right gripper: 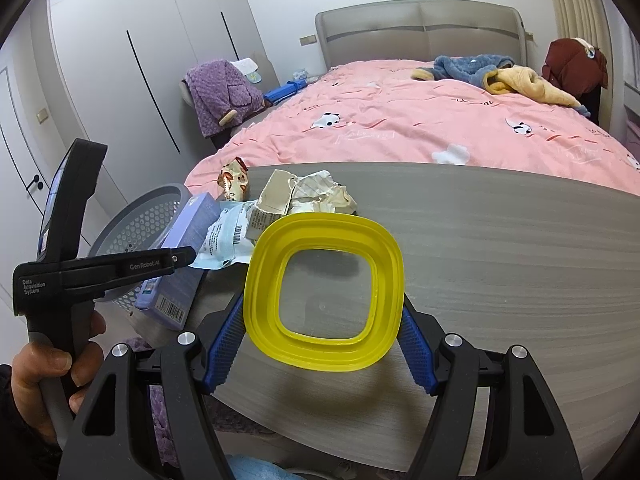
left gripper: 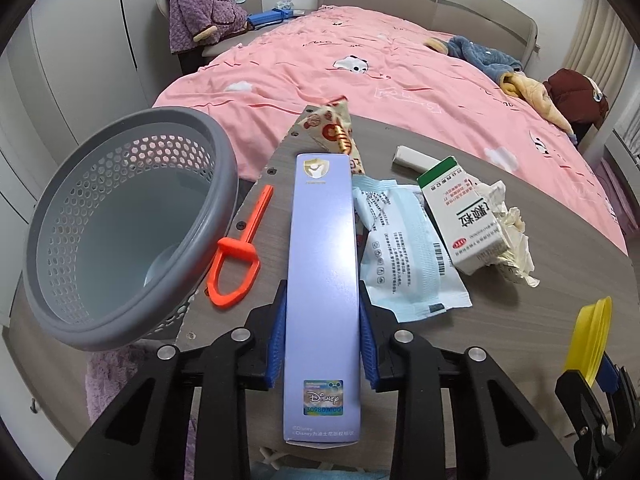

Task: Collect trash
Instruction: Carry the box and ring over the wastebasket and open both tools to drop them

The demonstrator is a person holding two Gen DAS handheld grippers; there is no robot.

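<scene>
Bedroom, pink panda-print duvet across the bed filling the upper middle, grey padded headboard behind, white wardrobe doors at left, purple robe over a chair, beige curtain upper right, grey wood-grain bench in foreground.

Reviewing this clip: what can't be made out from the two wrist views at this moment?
- Left wrist view: the lower part of the orange plastic pull-handle is covered by the grey perforated plastic basket.
- Left wrist view: the crumpled white paper is partly behind the green-and-white medicine box.
- Right wrist view: the basket is mostly hidden by the left tongs and the long lavender cardboard box.
</scene>
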